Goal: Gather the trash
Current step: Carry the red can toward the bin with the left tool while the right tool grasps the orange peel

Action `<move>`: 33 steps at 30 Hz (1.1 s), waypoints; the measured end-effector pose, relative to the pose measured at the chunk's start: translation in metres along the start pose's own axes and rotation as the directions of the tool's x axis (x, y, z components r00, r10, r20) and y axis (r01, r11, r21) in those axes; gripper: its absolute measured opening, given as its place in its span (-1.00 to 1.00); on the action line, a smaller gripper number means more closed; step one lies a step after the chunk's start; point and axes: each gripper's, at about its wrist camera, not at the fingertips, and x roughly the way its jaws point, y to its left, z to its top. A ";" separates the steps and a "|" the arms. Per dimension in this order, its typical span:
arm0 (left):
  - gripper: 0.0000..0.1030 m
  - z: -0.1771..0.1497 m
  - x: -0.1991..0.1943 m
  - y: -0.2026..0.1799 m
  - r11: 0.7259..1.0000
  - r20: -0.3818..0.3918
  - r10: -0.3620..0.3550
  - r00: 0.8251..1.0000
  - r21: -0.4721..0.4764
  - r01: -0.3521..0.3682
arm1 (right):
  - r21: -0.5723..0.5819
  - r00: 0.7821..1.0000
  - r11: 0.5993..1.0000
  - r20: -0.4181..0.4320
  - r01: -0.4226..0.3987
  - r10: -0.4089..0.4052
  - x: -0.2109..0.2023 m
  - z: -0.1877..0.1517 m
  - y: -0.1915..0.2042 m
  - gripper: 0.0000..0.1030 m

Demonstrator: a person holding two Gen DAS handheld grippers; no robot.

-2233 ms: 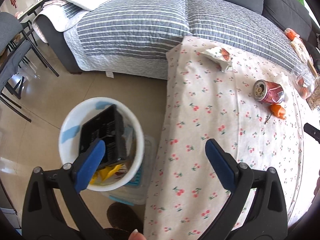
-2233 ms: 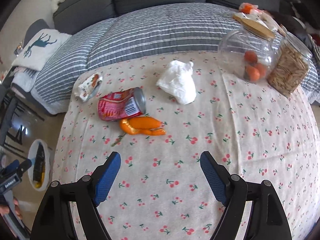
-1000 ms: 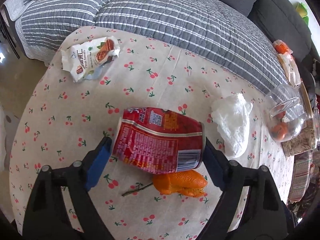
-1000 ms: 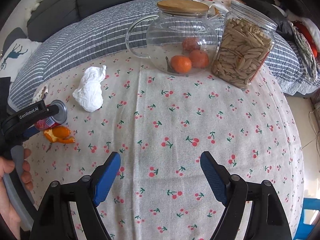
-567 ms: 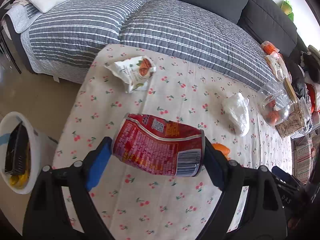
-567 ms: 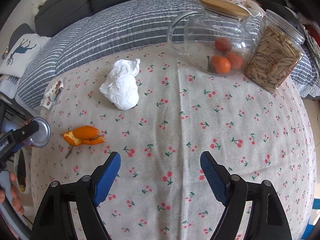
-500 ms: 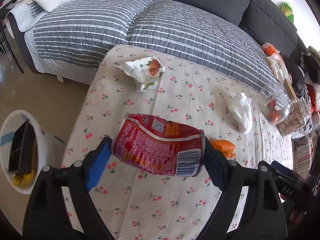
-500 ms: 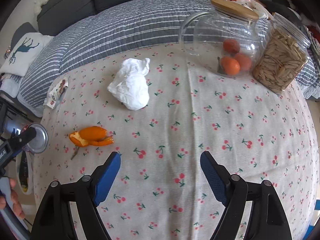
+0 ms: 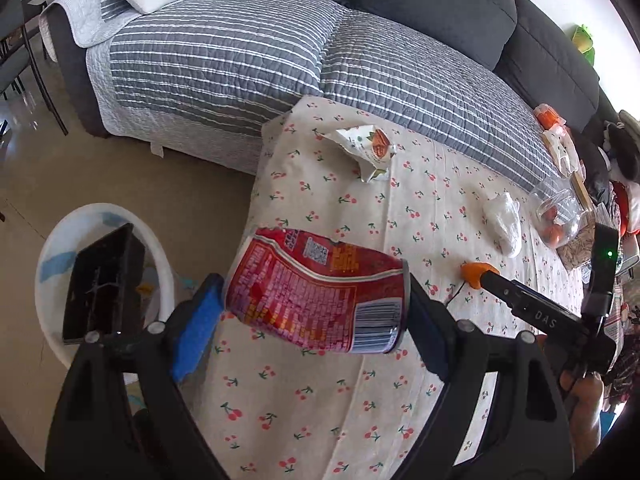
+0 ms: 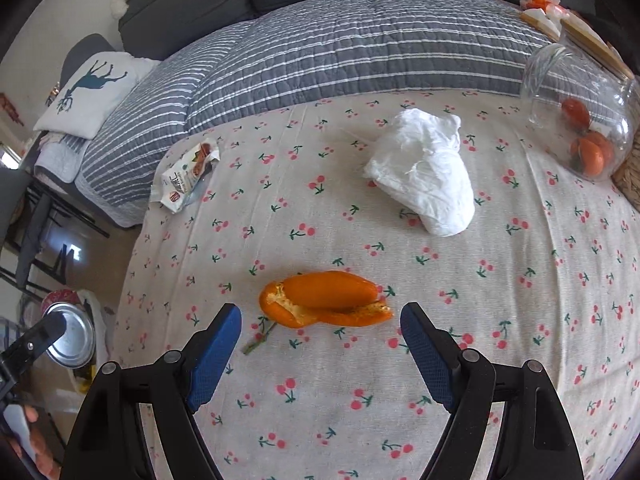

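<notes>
A big gray striped sofa [image 9: 248,60] sits at the far side, with a white pillow [image 10: 90,88] that has a deer on it at its left end. In front of the sofa is a table with a cherry cloth [image 10: 400,360] over it. Down on the floor to the left of the table is a white bin [image 9: 56,240], and a black tray [image 9: 102,280] stands up inside it. The left gripper [image 9: 316,312] is pinching a dented red can [image 9: 320,300] between its two blue pads. The can lies sideways, held up in the air over the left edge of the table, near the bin but not over it. In the right wrist view the shiny end of the can [image 10: 74,334] shows at the far left. The right gripper [image 10: 320,344] has its blue fingers spread wide with nothing in them. It hangs over the table, and an orange peel [image 10: 324,300] lies on the cloth just beyond its fingertips. A little green stem [image 10: 258,338] lies next to the peel. Farther off to the right is a crumpled white tissue [image 10: 424,176]. At the far left corner of the table lies an empty snack wrapper [image 10: 186,174]. At the far right is a glass pot [image 10: 580,120] with small oranges inside.
</notes>
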 end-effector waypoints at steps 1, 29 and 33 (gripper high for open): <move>0.68 -0.001 -0.002 0.004 1.000 0.001 0.004 1.000 0.001 -0.004 | -0.001 1.000 1.000 -0.002 0.008 -0.008 0.004 0.000 0.002 0.62; 0.68 -0.012 -0.033 0.082 0.999 0.015 0.042 0.999 -0.025 -0.042 | -0.151 0.998 0.988 0.054 -0.003 0.011 -0.030 -0.025 0.023 -0.89; 0.68 -0.014 -0.038 0.104 0.997 0.019 0.062 0.998 -0.049 -0.061 | -0.148 0.998 0.989 0.063 -0.015 0.025 -0.039 -0.027 0.023 -0.89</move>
